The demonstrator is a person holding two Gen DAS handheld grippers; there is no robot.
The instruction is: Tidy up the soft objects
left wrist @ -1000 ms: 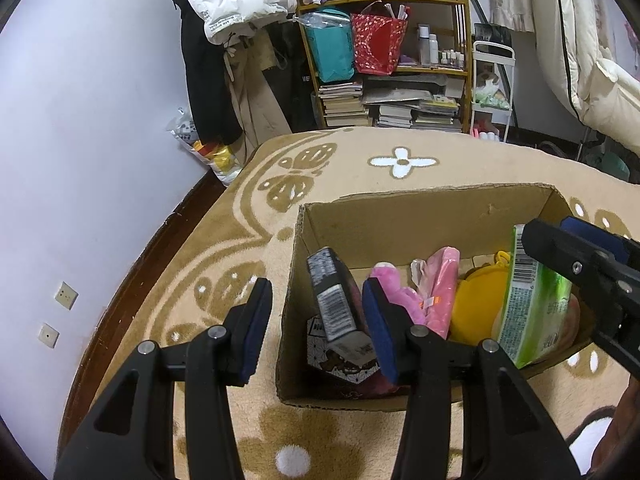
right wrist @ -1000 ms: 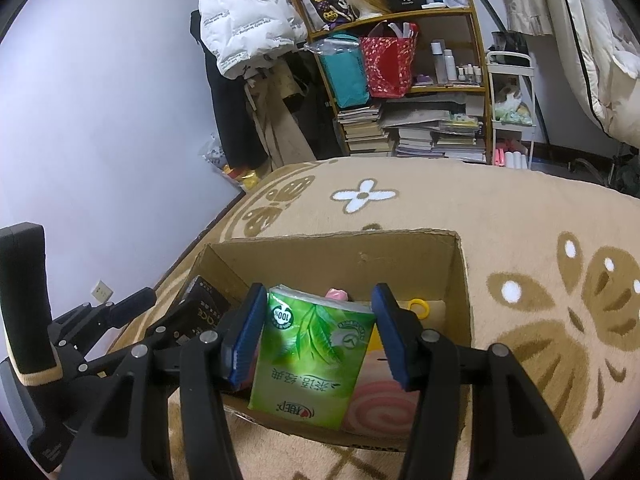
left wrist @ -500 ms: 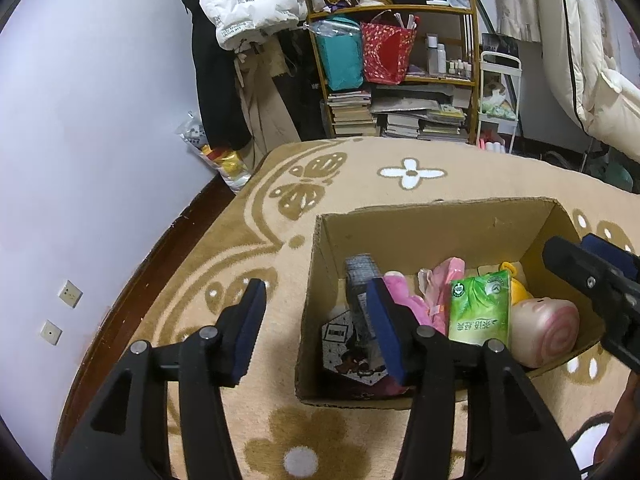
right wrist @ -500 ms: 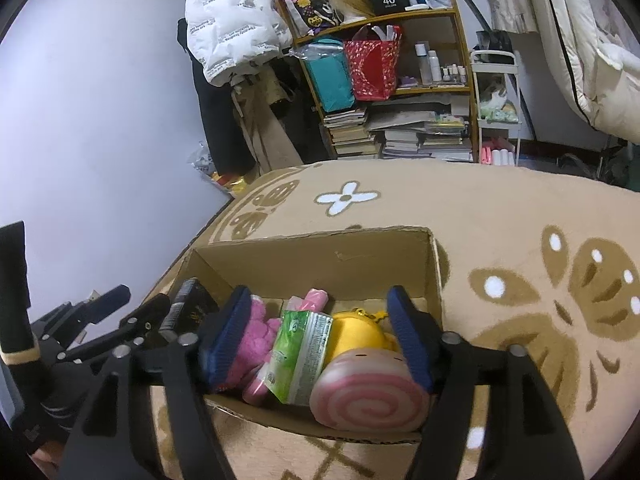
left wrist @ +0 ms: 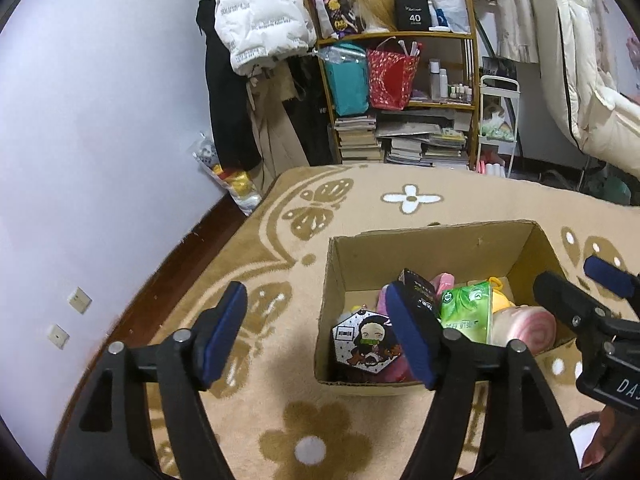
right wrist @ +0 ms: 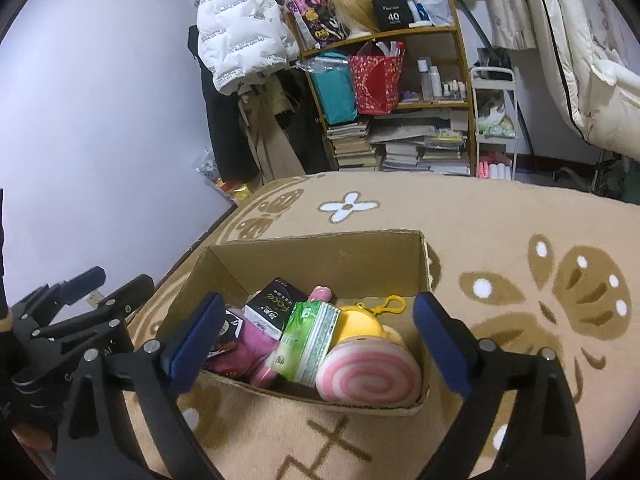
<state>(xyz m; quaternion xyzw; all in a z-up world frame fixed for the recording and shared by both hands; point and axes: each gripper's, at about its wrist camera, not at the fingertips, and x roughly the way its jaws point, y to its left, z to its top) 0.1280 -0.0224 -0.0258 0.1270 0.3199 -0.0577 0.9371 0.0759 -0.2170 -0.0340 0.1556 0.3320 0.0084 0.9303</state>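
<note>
My 2 grippers hover over a cardboard box (right wrist: 312,256) on the patterned rug (right wrist: 520,220). My right gripper (right wrist: 318,346) is opening wide, its jaws empty. My left gripper (left wrist: 316,336) is also opening and holds nothing. Inside, the green tissue pack (right wrist: 308,344) leans with its long axis toward 1 o'clock, beside the pink swirl plush (right wrist: 370,376). Only the left view shows the hexagonal character charm (left wrist: 366,340).

The box (right wrist: 312,256) sits on the rug (right wrist: 520,216). Inside, the roll toy (right wrist: 368,376) lies at 5 o'clock, the tissue pack (right wrist: 310,344) just left of it, the badge (left wrist: 366,338) at 8 o'clock. Shelves (right wrist: 400,100) stand beyond at 12 o'clock.
</note>
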